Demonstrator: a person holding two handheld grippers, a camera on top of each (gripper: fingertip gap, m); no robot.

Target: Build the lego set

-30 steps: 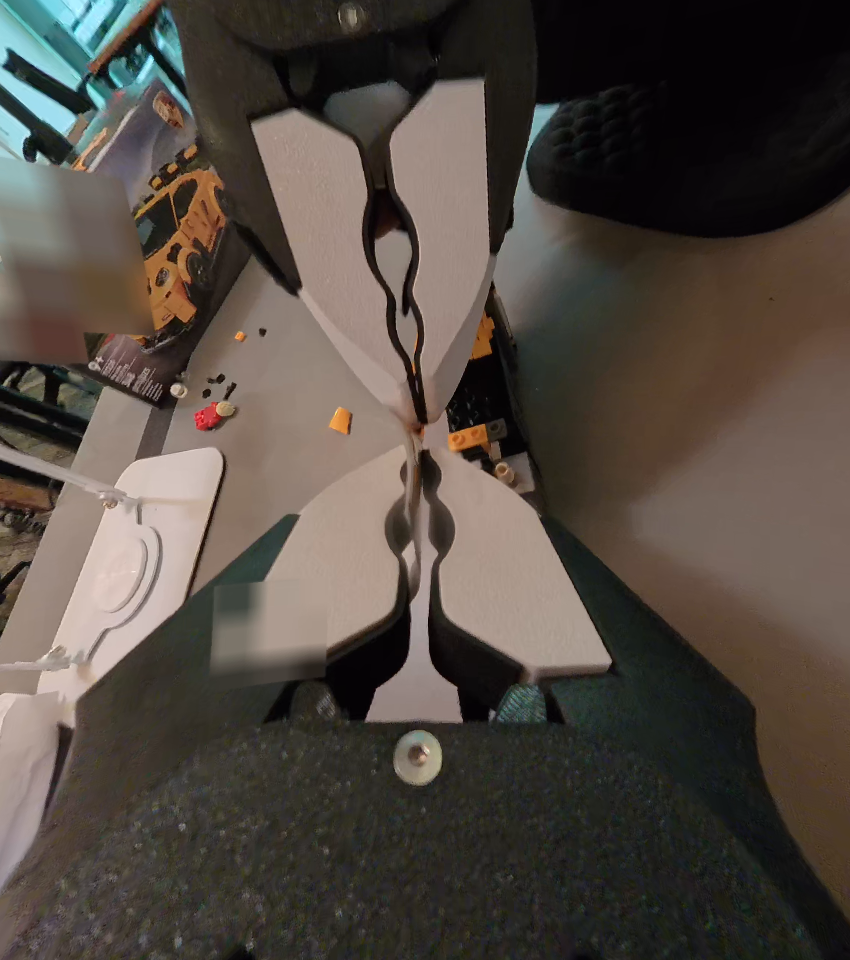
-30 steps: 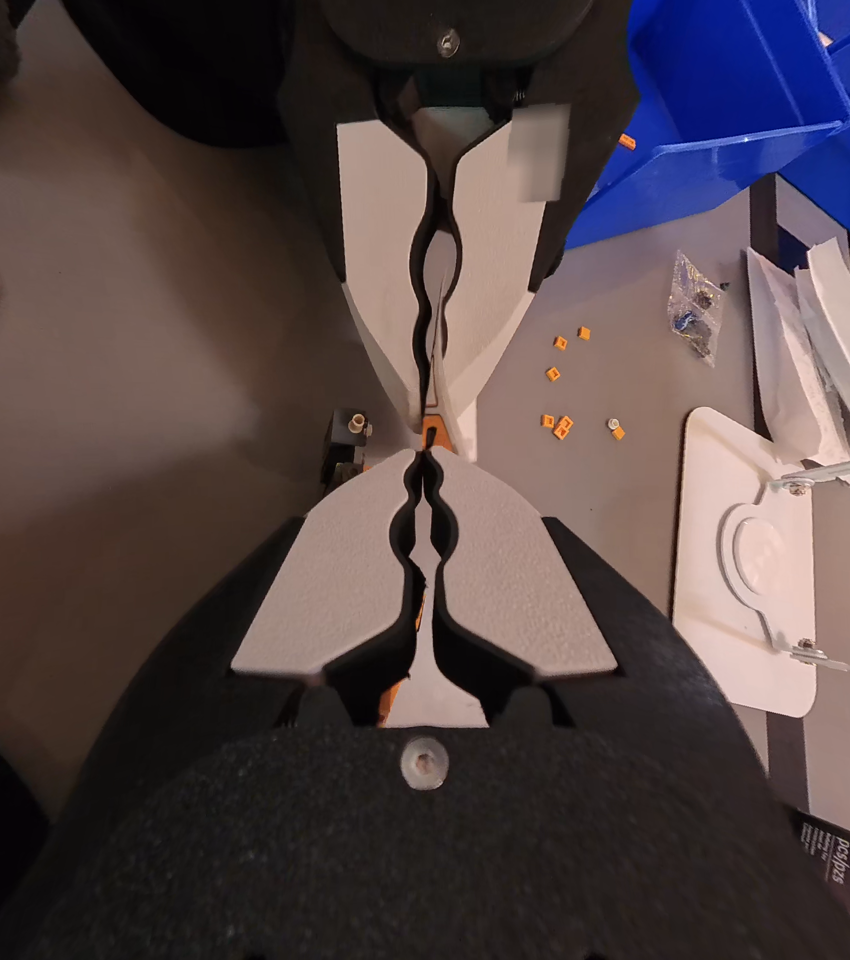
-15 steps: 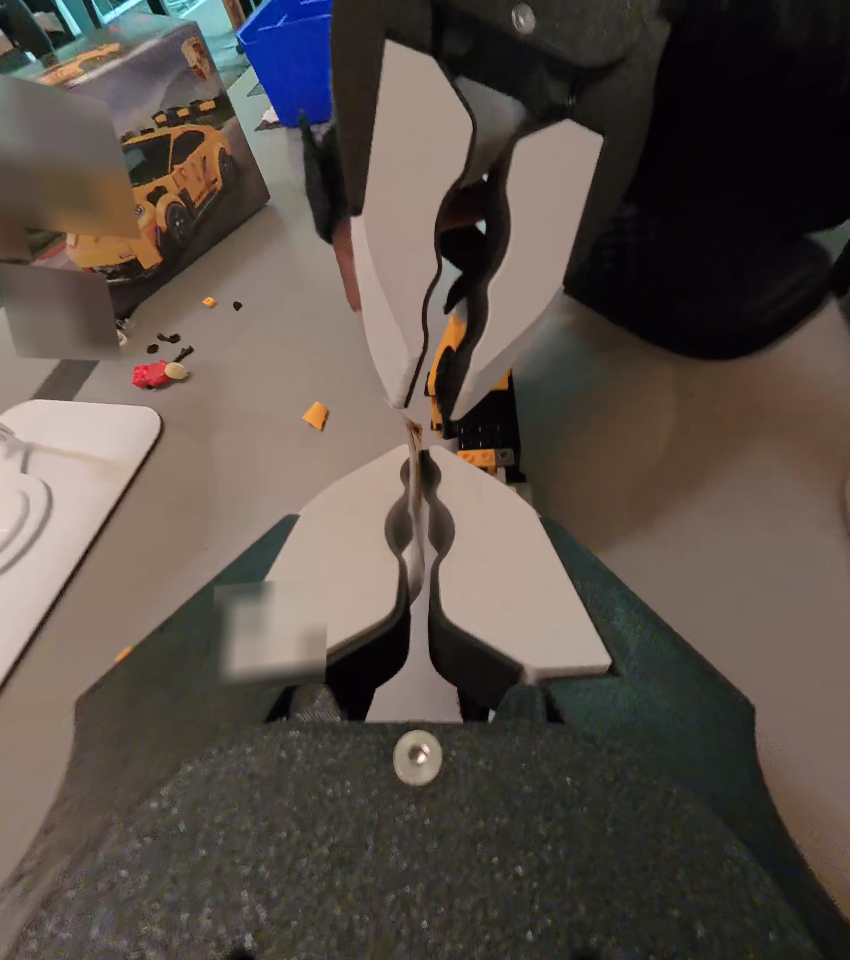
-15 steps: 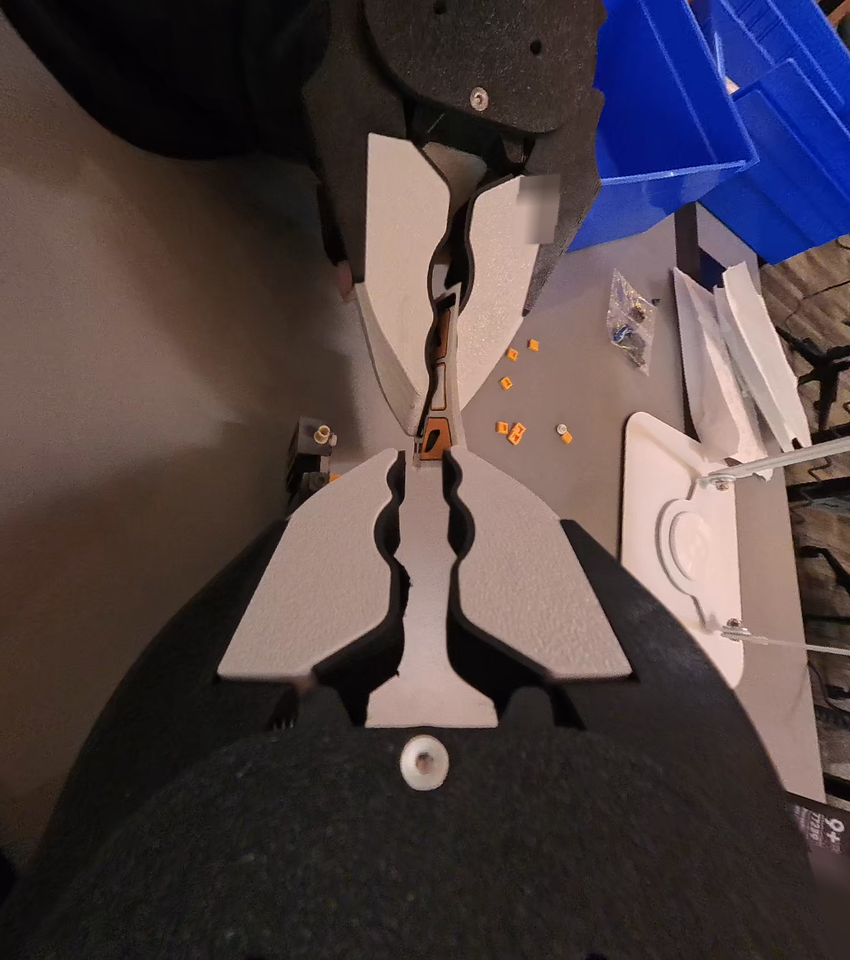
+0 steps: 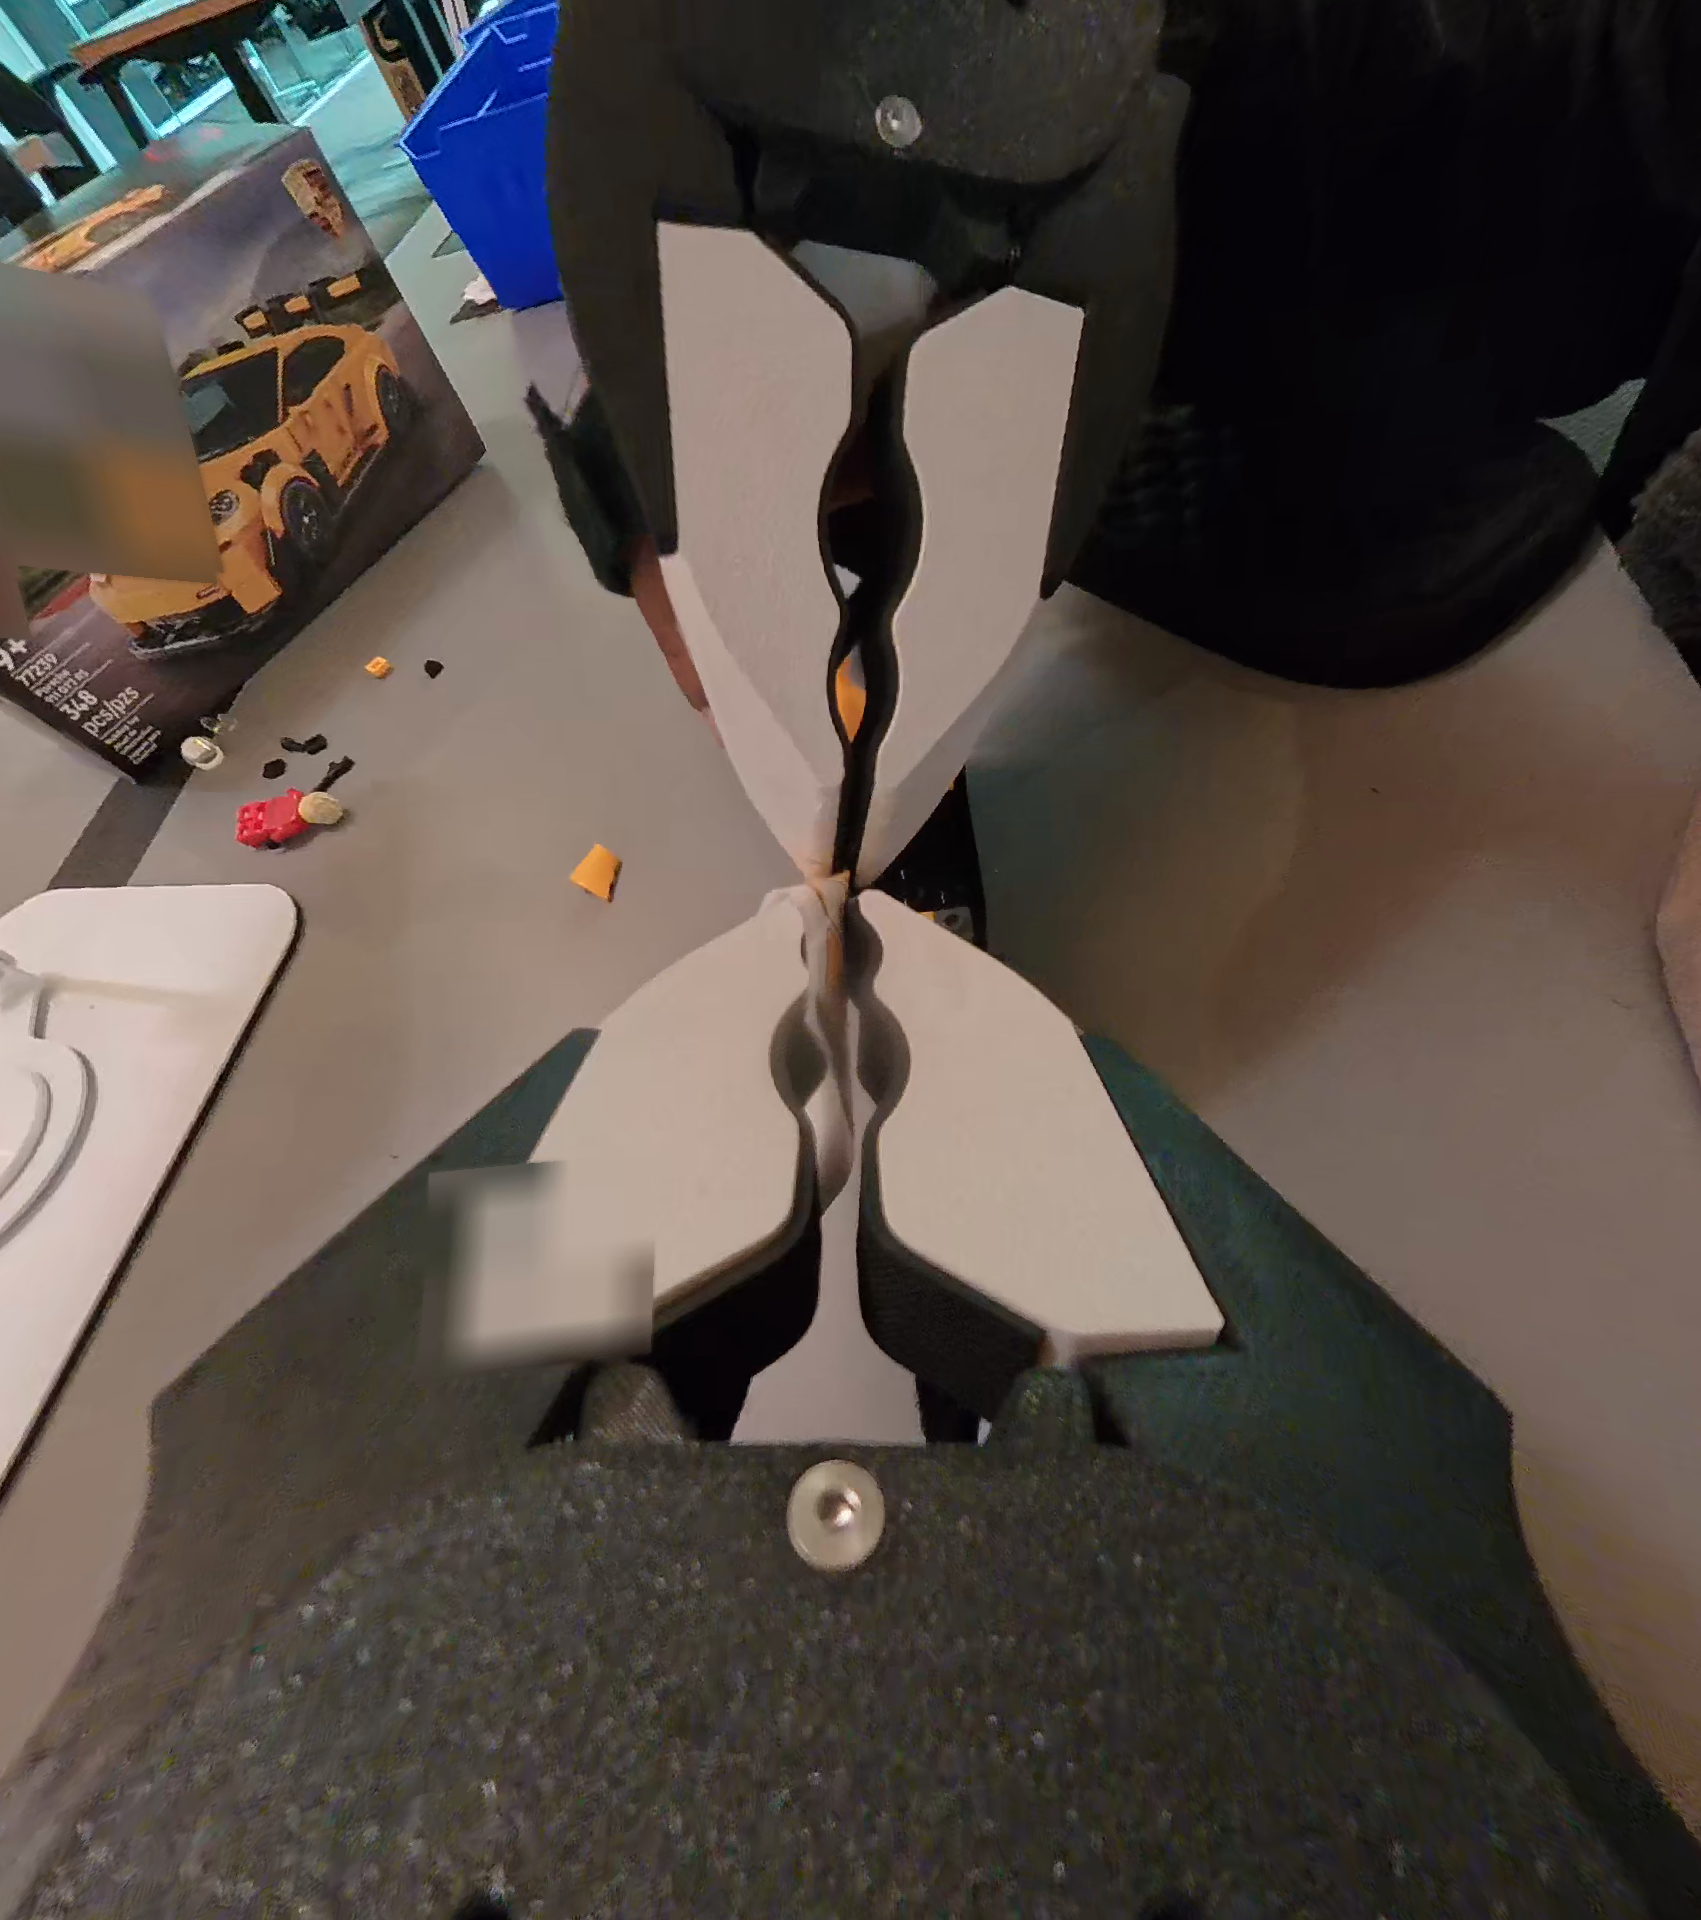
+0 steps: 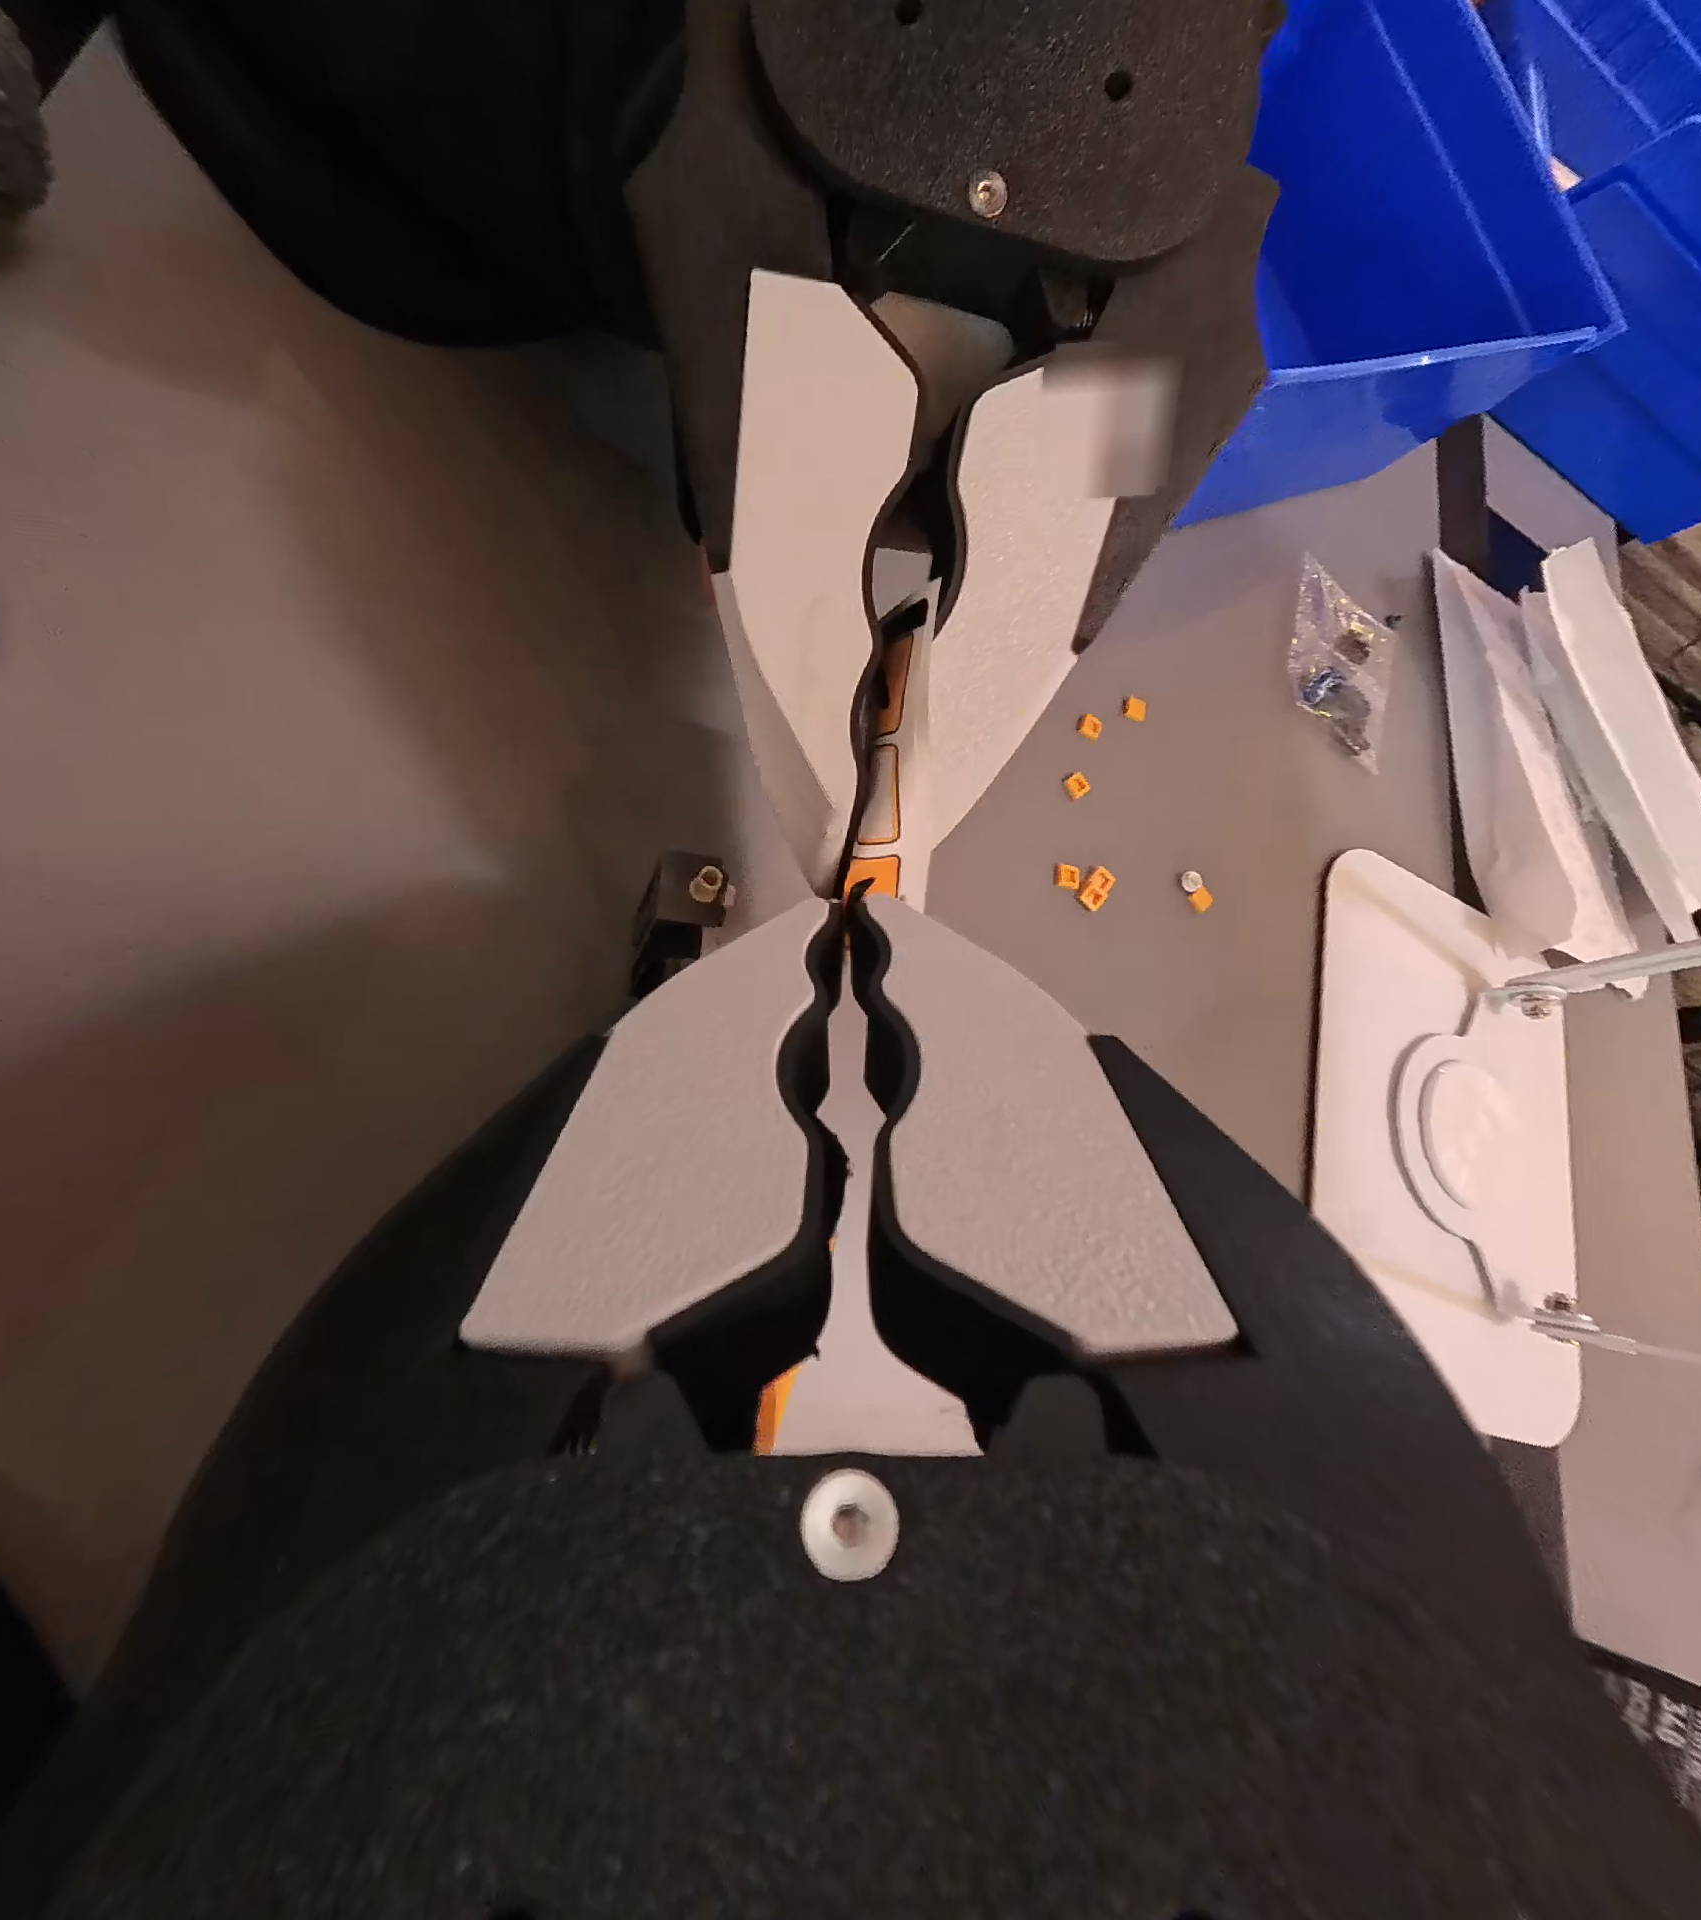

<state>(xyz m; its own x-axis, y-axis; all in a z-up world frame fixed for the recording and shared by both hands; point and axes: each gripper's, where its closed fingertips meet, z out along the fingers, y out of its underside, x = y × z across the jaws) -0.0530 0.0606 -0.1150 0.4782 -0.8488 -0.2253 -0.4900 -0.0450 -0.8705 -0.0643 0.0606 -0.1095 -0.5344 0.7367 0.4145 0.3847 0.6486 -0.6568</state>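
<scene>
My left gripper (image 5: 830, 920) is shut on a thin white sticker sheet (image 5: 828, 1039) with orange stickers, held edge-on between its pads. In the right wrist view the sheet (image 6: 885, 800) runs along the left gripper's fingers (image 6: 804, 540). My right gripper (image 6: 851, 912) meets it tip to tip and is shut on the sheet's end, where a dark corner curls up by an orange sticker (image 6: 872, 878). The right gripper also shows at the top of the left wrist view (image 5: 838, 862). A black and yellow brick model (image 5: 950, 873) sits on the table below the tips; its black block shows in the right wrist view (image 6: 685, 909).
A box with a yellow car picture (image 5: 295, 468), a red piece (image 5: 269, 821) and an orange piece (image 5: 597, 871) lie left. Blue bins (image 6: 1428, 260), small orange pieces (image 6: 1085, 883), a plastic bag (image 6: 1339, 665), white packets (image 6: 1552, 748) and white stand plates (image 6: 1397, 1195) (image 5: 46, 1091) lie around.
My right gripper opened half a second ago and has shut again on the sheet's end. My left gripper stayed shut on the sheet. Both have tilted and lifted a little.
</scene>
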